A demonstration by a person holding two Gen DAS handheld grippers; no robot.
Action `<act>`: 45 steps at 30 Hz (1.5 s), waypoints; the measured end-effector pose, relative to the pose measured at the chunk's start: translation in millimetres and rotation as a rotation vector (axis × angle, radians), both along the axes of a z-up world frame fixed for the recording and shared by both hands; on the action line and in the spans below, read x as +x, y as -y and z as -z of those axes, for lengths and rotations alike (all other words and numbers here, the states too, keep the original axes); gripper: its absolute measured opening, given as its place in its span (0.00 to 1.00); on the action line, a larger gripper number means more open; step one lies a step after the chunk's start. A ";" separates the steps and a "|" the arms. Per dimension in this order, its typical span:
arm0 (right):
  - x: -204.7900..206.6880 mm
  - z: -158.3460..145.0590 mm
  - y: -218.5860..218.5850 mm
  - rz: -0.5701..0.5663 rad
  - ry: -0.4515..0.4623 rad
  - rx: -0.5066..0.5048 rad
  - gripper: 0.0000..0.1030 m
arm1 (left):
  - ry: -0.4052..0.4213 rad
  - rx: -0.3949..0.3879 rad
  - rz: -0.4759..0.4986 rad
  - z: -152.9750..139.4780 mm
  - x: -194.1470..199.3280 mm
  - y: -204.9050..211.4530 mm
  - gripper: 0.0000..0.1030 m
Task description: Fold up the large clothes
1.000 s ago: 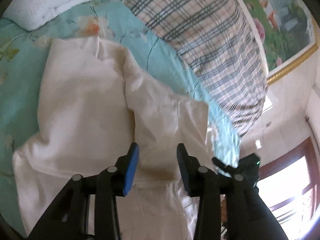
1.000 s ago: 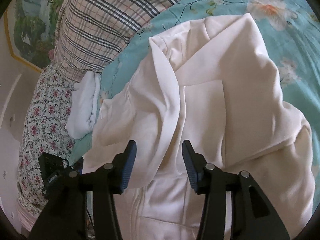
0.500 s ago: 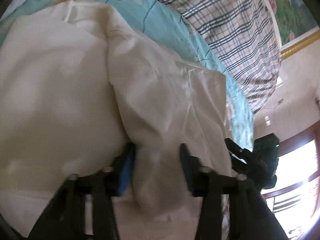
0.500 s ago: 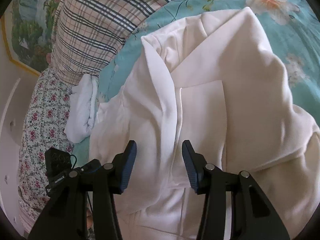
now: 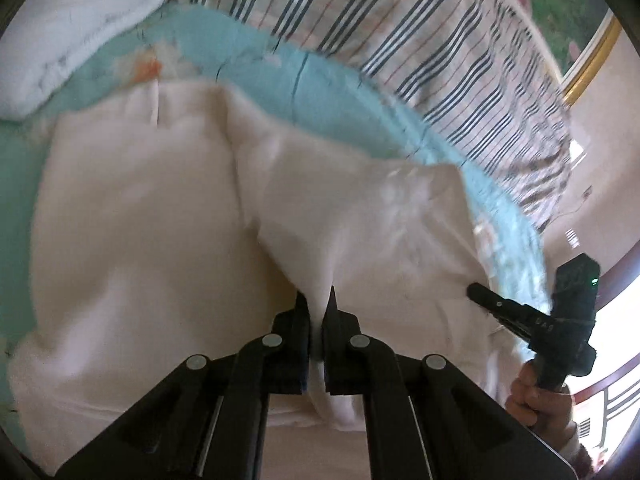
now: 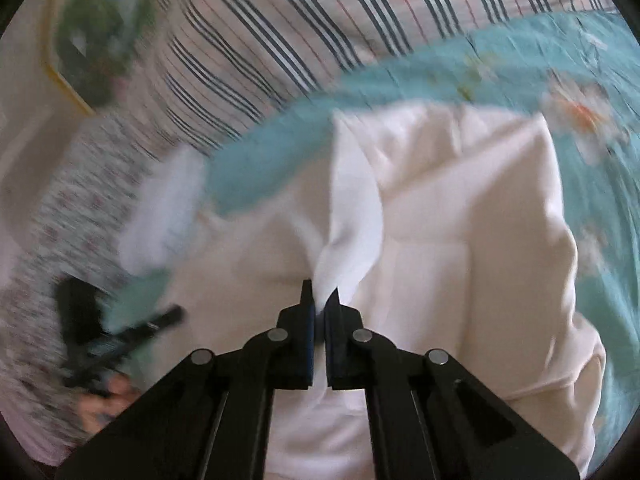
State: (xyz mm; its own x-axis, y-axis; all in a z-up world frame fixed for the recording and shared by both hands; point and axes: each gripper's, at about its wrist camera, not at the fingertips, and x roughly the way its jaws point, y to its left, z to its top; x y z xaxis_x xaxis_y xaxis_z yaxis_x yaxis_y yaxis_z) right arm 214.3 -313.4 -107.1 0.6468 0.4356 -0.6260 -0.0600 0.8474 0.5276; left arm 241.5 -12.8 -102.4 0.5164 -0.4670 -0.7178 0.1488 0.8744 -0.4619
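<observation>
The cream garment (image 5: 132, 240) lies spread on the bed (image 5: 328, 100) (teal floral sheet), short of the plaid pillow (image 5: 420, 40). The left gripper (image 5: 316, 308) and the right gripper (image 6: 319, 308) each pinch a fold of it.

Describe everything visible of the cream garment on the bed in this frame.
The cream soft-fabric garment lies spread on the teal floral bedsheet, partly folded, with layered panels and a raised ridge running down its middle. It looks thick and matte, like a sweatshirt; a rectangular patch, perhaps a pocket, shows in the right wrist view. Both views are motion-blurred. The left gripper and right gripper each have their jaws shut on a pinched fold of it, pulling the cloth into a peak.
</observation>
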 end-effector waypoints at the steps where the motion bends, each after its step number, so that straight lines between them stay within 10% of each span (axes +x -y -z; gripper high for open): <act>1: 0.8 10.6 2.1 0.014 -0.025 0.003 0.04 | -0.010 0.002 0.001 4.5 1.4 2.7 0.03; 9: -13.2 1.3 26.0 0.114 -0.052 0.000 0.08 | 0.024 0.020 -0.030 -16.3 -19.4 -19.8 0.22; 14: -29.0 -24.3 -4.5 -0.031 0.047 0.035 0.08 | 0.080 -0.058 0.042 -39.0 -33.9 -6.6 0.22; 20: -14.0 17.8 -29.4 -0.087 -0.107 -0.064 0.08 | -0.013 0.073 0.130 -0.7 -26.2 27.4 0.23; 24: -11.7 23.2 -19.0 -0.071 -0.120 0.003 0.05 | -0.024 0.027 0.094 4.6 -28.3 14.9 0.17; 29: -30.7 -4.4 -17.3 -0.061 -0.067 -0.004 0.09 | 0.012 0.040 0.058 -16.0 -52.6 -5.6 0.39; 34: -72.8 -18.7 -0.8 -0.011 -0.036 0.001 0.42 | 0.007 0.056 0.003 -26.3 -96.8 -41.3 0.50; 45: -180.9 -14.0 68.5 0.155 -0.092 -0.034 0.55 | -0.073 0.110 -0.162 -14.3 -203.9 -125.6 0.70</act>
